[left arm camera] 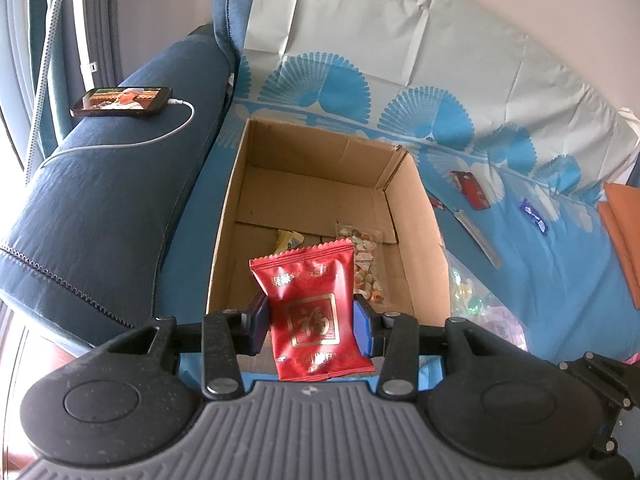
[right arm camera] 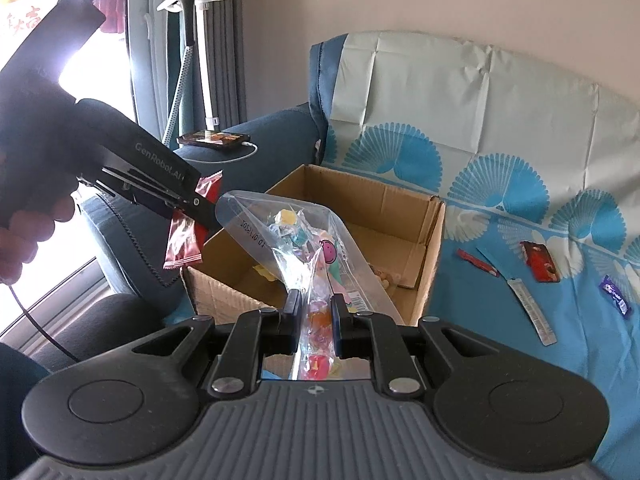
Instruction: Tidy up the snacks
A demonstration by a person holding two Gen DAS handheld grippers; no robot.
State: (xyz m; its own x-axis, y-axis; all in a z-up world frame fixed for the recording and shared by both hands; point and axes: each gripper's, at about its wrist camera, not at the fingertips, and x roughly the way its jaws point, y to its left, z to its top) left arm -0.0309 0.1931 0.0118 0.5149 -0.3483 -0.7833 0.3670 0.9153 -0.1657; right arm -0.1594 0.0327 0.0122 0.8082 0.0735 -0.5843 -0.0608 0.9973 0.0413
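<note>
Clamped between the left gripper's [left arm camera: 312, 324] blue pads, a red packet [left arm camera: 310, 300] stands upright over the near edge of the open box [left arm camera: 416, 216], probably so it can drop straight in. Inside already lie a yellow candy [left arm camera: 289, 239] and a nut bag [left arm camera: 365, 264]. Beside it, the right gripper [right arm camera: 316, 320] is pinched tight on a clear candy bag [right arm camera: 308, 248], held above the same box, so both loads look bound for it. More snacks wait on the blue cloth [left arm camera: 540, 272]: a red pack [left arm camera: 469, 189], a purple bar [left arm camera: 532, 215] and a long strip [left arm camera: 478, 236]. A phone [left arm camera: 122, 101] charges on the sofa arm [left arm camera: 108, 208].
</note>
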